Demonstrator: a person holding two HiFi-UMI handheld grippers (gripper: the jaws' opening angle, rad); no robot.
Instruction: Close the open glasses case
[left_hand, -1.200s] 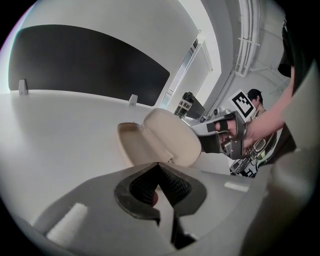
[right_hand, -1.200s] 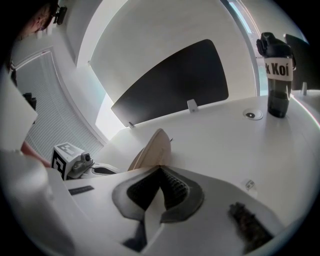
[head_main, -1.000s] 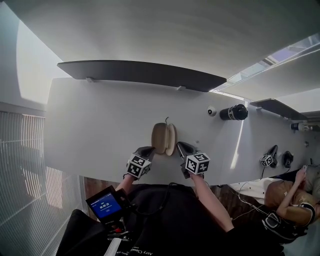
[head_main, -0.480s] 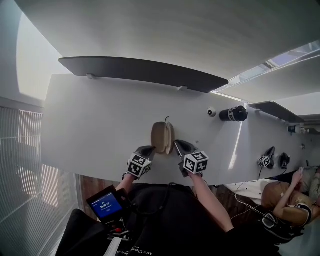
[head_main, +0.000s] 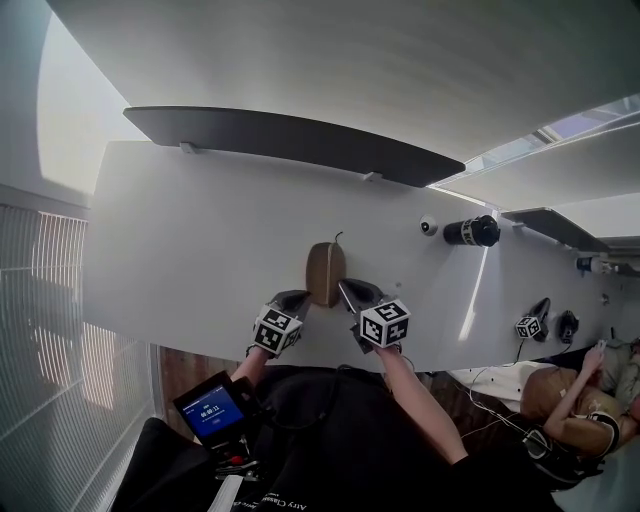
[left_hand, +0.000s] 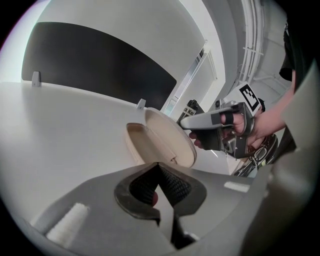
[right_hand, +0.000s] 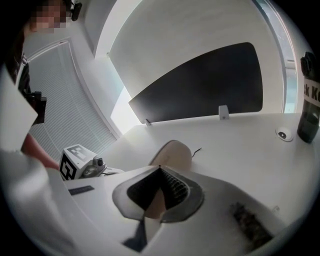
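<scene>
The left gripper (left_hand: 157, 165) has its jaws drawn together to a point and holds nothing. Just past their tips, slightly to the right, sits the glasses case (left_hand: 160, 142). Its tan shell lies on the white table (left_hand: 65, 125), and its lid leans over the shell with a wedge of gap facing these jaws.

The right gripper (right_hand: 160, 169) is likewise pinched closed and grips nothing. The lid's rounded back rises directly beyond its tips. In the left gripper view its closed nose appears to rest against the lid's outer face.

From the head view the case lies between the two pairs of jaws, just ahead of both. Beyond the case the table runs on to a dark panel (head_main: 290, 140) at its far edge. A dark bottle (head_main: 470, 230) stands well off to the right of the right jaws.

The step in hand looks like the closing push itself, mostly done. Next, I judge, the right jaws should press the lid on toward the left until it meets the shell. Meanwhile the left jaws should brace the shell so the case cannot slide.
</scene>
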